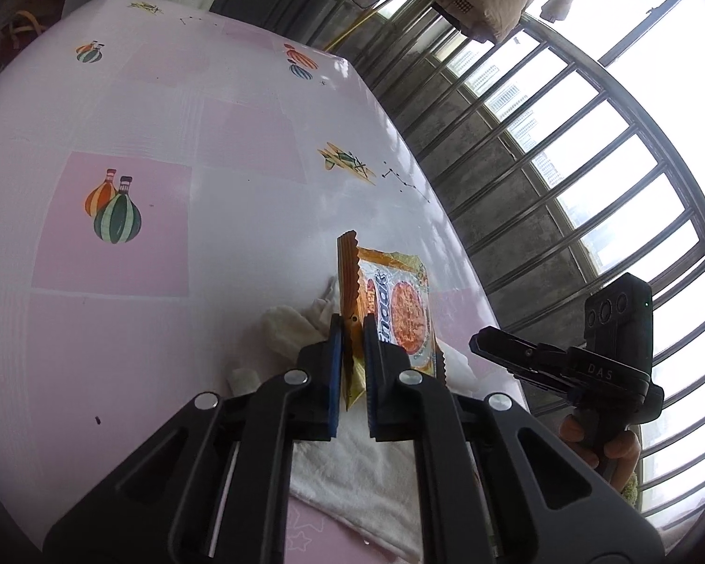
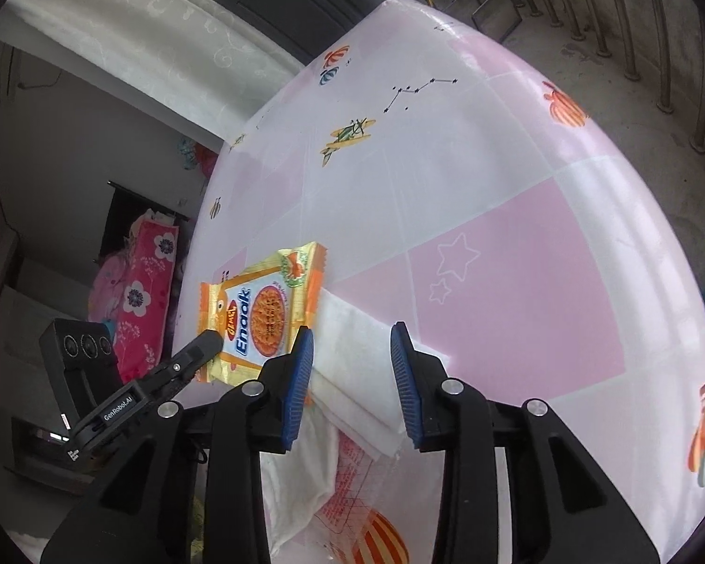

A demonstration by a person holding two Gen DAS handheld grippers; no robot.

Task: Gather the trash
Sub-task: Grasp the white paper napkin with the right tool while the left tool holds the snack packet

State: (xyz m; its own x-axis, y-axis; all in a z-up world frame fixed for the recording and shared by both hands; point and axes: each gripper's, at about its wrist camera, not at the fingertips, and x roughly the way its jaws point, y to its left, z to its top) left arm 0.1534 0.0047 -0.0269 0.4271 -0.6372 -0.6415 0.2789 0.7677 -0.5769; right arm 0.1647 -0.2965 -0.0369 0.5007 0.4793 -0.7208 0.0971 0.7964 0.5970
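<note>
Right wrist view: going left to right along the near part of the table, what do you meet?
Left gripper → snack wrapper → white tissue → star-printed pink square of the tablecloth.

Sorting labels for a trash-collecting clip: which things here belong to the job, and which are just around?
Job:
- snack wrapper, pinched in the left claw
- white tissues on the table
- right claw, open over the tissues

Just around:
- table with its pink cloth
- window bars
- flowered pink bag
</note>
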